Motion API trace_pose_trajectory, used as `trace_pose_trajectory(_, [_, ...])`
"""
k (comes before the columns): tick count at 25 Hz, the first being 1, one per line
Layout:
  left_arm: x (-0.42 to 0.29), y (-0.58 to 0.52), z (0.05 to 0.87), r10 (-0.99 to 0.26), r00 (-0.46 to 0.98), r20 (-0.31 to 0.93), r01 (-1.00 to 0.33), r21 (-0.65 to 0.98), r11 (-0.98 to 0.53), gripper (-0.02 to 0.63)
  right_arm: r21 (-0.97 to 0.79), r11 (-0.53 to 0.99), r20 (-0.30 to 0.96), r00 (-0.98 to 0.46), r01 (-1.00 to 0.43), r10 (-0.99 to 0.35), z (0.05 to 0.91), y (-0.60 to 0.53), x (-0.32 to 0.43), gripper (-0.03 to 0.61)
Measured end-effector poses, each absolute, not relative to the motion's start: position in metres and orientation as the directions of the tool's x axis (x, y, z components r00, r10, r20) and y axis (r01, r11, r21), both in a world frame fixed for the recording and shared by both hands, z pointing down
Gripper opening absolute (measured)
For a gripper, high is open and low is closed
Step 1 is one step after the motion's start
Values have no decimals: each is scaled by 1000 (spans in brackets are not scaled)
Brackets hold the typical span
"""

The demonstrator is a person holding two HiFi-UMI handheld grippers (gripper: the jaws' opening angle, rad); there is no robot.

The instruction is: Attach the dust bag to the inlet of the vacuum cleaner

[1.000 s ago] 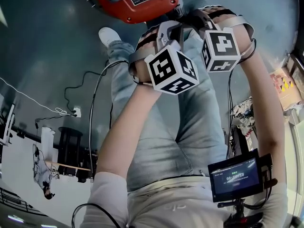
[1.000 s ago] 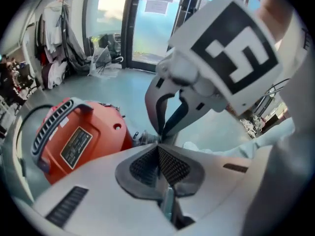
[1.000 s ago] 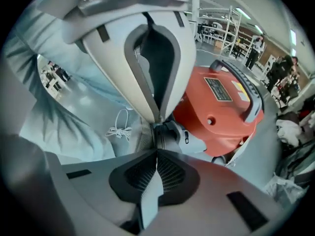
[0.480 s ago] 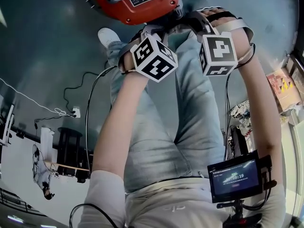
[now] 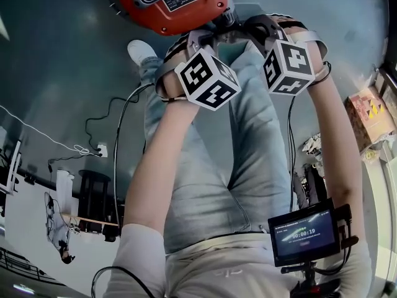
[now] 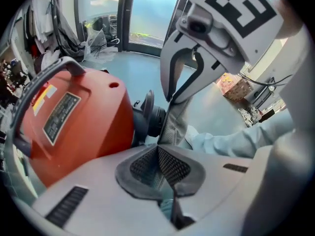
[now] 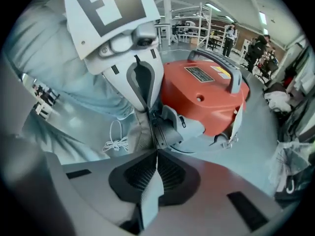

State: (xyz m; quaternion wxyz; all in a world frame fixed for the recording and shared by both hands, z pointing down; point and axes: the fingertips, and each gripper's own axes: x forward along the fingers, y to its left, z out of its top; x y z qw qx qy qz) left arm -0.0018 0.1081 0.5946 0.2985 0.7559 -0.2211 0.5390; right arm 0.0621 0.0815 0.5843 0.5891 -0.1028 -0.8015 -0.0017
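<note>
Though partly off-frame, vacuum cleaner (image 5: 167,5)

Top edge: red vacuum cleaner (image 5: 167,2), ribbed vent and label plate facing me.
Just below it: my left tool (image 5: 205,41) and my right tool (image 5: 254,27), side by side, marker cubes toward me, noses at the vacuum's near end.
Beneath: my legs in pale jeans; one white shoe (image 5: 139,49).
Floor, left: white power strip (image 5: 99,148); black stool (image 5: 93,194).
Lower right: small monitor (image 5: 304,233), lit.
Right edge: cardboard box (image 5: 369,113).
</note>
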Motion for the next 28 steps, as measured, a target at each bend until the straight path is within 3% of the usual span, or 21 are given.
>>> trace_pose_trajectory(6, [-1,108,594,-21,315,949,-669,207,-714,5,-16,982,958,-277,186,68,573,80,58,9])
trace_pose_trajectory(12, [-9,108,604,-8,356,935,-676,251,-692,5,-313,948,907,-316,-62,279,572,73,67,11])
trace_pose_trajectory(14, [-24,112,607,7,356,935,-693,269,-669,6,-329,934,904,-334,-138,268,565,57,76,11])
trace_pose_trajectory(18, [-60,109,601,-28,334,942,-737,242,-631,5,-261,924,879,-465,-281,107,546,22,73,9])
trace_pose_trajectory(21, [-68,87,566,-158,433,887,-776,278,-566,5,-208,913,843,-538,-351,-15,523,7,58,9])
trace_pose_trajectory(25, [-56,39,437,-359,581,730,-760,330,-560,5,-168,878,736,-650,-449,-191,414,-10,41,9])
trace_pose_trajectory(28, [-41,23,342,-440,639,630,-734,331,-593,5,-184,832,630,-713,-523,-309,324,-15,34,9])
